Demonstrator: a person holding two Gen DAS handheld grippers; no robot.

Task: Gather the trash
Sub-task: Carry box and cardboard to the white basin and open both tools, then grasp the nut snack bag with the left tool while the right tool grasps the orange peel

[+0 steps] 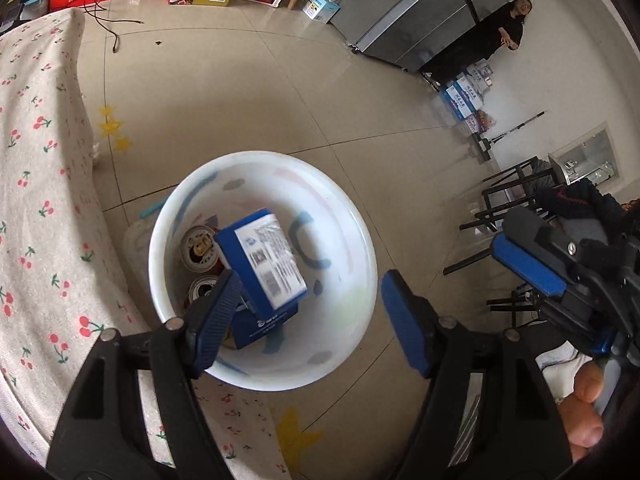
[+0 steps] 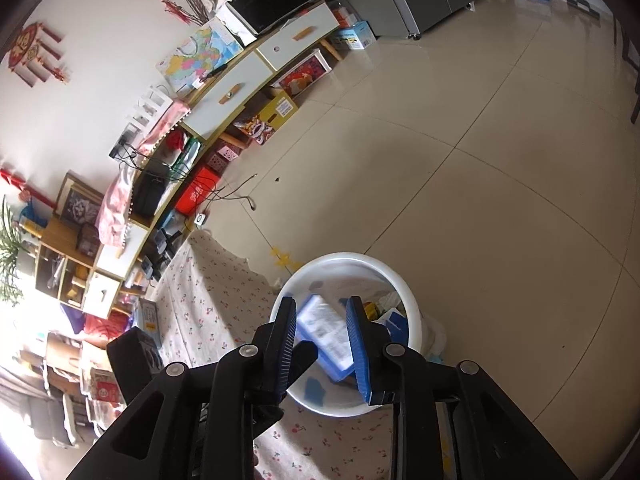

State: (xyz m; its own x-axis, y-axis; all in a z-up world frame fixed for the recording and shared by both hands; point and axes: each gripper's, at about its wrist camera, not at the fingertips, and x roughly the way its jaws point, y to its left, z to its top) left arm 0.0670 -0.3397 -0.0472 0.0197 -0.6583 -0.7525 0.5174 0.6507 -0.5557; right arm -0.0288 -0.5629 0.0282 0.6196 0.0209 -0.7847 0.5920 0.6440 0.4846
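Both tools, left [image 1: 300, 320] and right [image 2: 322, 346], agape above the white bin [image 1: 360, 248] (blue carton [image 1: 264, 264] and cans [image 1: 198, 246] inside).

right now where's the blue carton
In the left wrist view, the blue carton sits inside the white bin, left of centre, beside two cans.

Both wrist cams look down, close above; share white bin [image 1: 360, 240] [image 2: 408, 292].
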